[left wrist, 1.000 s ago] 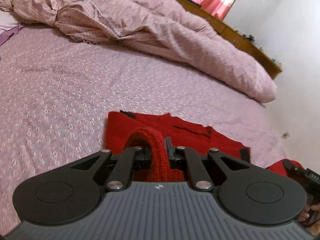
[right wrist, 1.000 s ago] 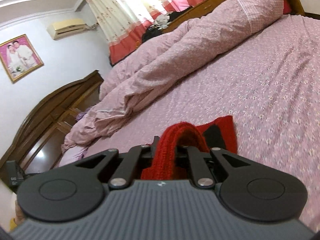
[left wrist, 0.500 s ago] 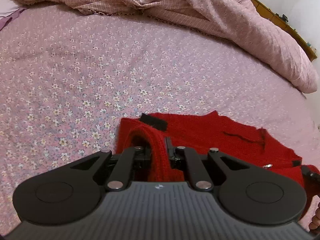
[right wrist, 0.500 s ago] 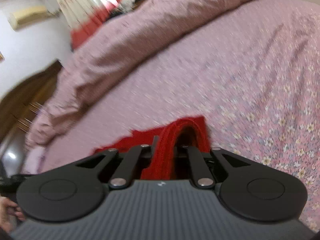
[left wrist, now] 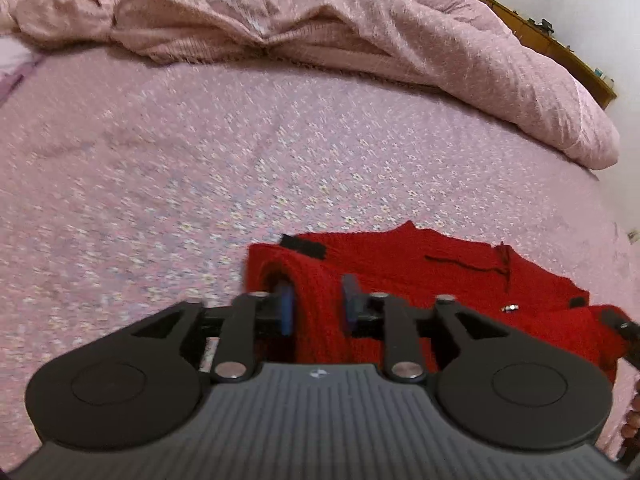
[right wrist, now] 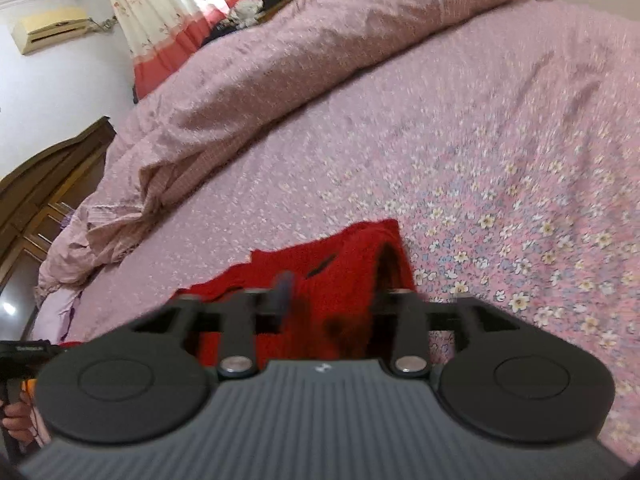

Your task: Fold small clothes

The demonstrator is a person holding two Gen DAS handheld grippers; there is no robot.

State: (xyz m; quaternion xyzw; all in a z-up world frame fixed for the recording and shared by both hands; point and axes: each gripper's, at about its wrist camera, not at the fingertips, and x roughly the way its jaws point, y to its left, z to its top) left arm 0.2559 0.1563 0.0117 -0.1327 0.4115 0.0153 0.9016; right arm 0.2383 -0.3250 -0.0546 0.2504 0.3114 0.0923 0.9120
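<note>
Though freed — red sweater [left wrist: 440, 276] down

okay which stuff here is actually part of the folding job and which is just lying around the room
Part of the job:
red knitted garment
left gripper, jaws just opened off the red knit
right gripper, likewise

Just lying about:
bunched pink duvet
curtains
air conditioner

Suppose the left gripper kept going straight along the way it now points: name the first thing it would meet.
Most likely the red knitted garment: a fold of it already lies between the left gripper, whose jaws have just been opening. Beyond it lies the floral bedsheet. Depth is hard to judge here.
</note>
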